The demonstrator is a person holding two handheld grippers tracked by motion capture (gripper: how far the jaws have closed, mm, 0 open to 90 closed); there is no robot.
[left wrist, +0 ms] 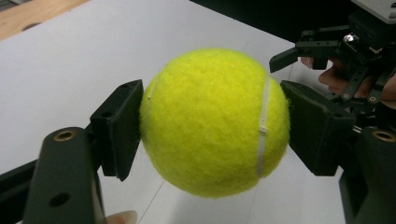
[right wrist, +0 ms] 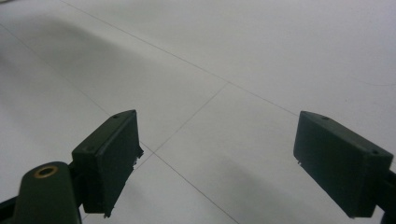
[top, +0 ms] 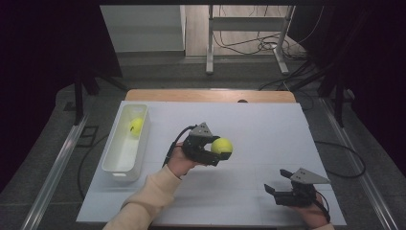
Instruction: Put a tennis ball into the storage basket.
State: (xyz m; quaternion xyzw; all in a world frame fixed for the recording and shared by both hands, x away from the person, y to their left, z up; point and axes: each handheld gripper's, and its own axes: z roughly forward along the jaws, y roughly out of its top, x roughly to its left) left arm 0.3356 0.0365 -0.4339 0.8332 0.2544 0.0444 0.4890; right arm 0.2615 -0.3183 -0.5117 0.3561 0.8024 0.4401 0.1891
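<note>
- Our left tongs (top: 221,152) clench a tennis ball (top: 222,145) mid-desk, lifted clear of the desk (top: 268,124), likely bound for the white bin (top: 125,165) at nine o'clock, where another ball (top: 136,126) already lies
- Our right tongs (top: 274,188) rest released and empty at five o'clock, out of the way

At the bottom edge of the high view, the person's left sleeve (top: 143,203) and right hand (top: 313,216) are cut off.

Left gripper (top: 221,152) raised, jaws clamped; right gripper (top: 277,183) low, jaws apart
</note>
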